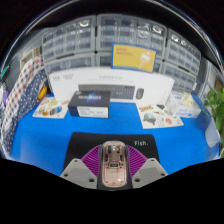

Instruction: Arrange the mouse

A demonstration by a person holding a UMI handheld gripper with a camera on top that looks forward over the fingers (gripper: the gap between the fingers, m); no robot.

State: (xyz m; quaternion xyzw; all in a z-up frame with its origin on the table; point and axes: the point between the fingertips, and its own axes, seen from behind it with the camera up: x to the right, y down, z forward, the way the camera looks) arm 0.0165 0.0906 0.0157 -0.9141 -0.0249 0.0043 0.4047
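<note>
Gripper [113,168] fingers pressing mouse [113,164], table [50,135] beyond

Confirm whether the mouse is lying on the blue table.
No. The mouse sits between the gripper fingers' purple pads, lifted off the blue table.

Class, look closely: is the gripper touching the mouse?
Touching. The gripper view shows the mouse pinched between the gripper's purple pads, no gap on either side.

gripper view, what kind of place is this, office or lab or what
Probably a lab or workshop bench. A blue table carries a keyboard box and other boxed goods, with stacked parts drawers behind. The gripper is shut on a mouse, both fingers against its sides.
</note>
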